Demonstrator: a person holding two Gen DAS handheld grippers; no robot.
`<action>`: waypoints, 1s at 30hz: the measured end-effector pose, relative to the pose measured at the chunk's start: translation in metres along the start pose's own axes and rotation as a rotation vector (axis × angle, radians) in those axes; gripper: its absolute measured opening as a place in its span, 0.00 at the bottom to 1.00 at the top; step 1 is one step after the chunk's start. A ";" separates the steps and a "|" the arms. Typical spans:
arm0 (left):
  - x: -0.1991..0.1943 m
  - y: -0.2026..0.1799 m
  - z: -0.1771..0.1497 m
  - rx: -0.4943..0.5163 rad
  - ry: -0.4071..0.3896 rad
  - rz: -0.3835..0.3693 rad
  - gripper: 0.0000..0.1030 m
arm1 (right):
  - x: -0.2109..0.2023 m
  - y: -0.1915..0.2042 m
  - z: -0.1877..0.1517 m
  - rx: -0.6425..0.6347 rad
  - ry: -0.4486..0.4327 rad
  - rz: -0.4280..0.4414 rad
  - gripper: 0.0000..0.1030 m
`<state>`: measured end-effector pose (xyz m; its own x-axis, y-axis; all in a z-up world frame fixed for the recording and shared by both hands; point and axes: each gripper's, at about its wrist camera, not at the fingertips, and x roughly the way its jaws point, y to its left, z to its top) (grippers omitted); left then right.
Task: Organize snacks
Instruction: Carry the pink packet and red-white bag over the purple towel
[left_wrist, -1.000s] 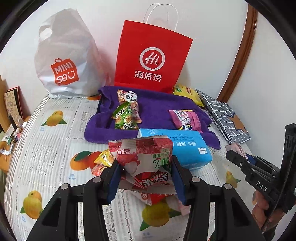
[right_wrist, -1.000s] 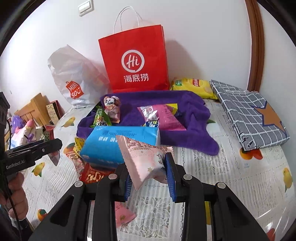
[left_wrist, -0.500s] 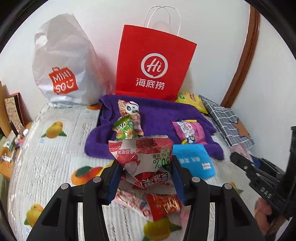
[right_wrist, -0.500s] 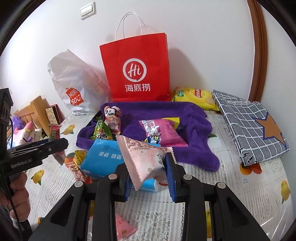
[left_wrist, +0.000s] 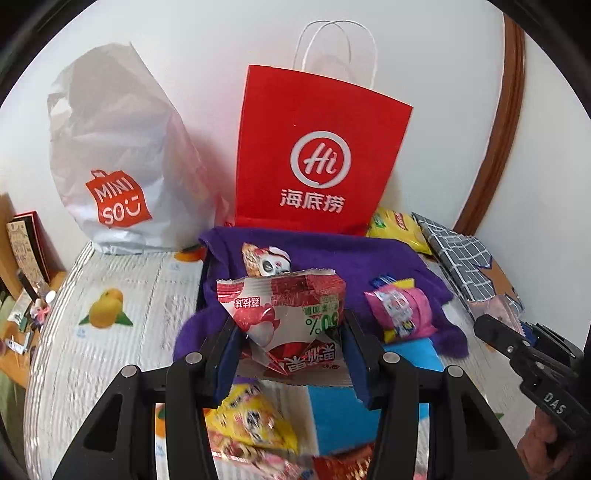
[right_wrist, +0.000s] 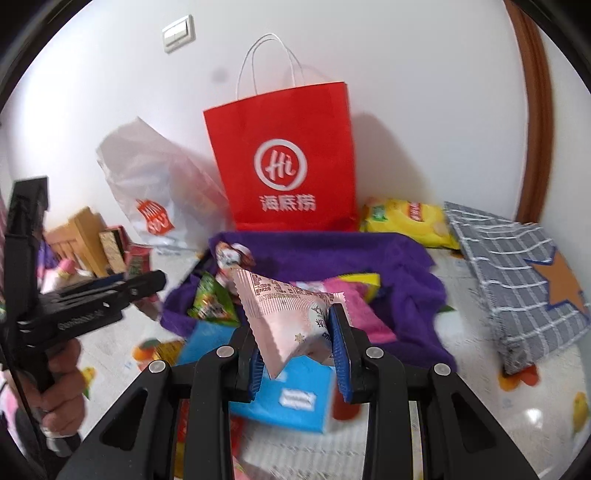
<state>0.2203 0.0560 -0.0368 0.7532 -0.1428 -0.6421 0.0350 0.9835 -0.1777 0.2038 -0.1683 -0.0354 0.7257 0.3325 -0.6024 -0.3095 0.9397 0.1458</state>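
Left wrist: red bag (left_wrist: 321, 147) behind purple towel (left_wrist: 332, 254) (snacks scattered).

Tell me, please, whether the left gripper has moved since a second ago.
Yes. The left gripper, shut on the lychee snack packet, has advanced toward the red paper bag, which looms larger, and now hangs over the purple towel's near edge.

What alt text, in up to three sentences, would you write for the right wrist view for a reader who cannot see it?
The right tongs grip a pink snack packet above a blue pack. Ahead, snacks lie on a purple towel before a red paper bag at a white wall. At left, a hand holds the left tongs.
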 end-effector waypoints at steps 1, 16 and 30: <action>0.002 0.003 -0.001 -0.003 -0.007 -0.003 0.47 | 0.003 0.001 0.001 0.004 0.000 0.007 0.31; 0.023 0.031 -0.017 -0.051 0.043 0.019 0.47 | 0.067 -0.005 0.028 -0.042 0.092 -0.026 0.31; 0.029 0.055 -0.019 -0.115 0.055 0.057 0.47 | 0.112 -0.009 0.068 -0.066 0.086 -0.067 0.31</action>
<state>0.2317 0.1041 -0.0798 0.7146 -0.0961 -0.6929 -0.0845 0.9714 -0.2219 0.3293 -0.1343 -0.0506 0.6915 0.2587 -0.6745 -0.3045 0.9511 0.0526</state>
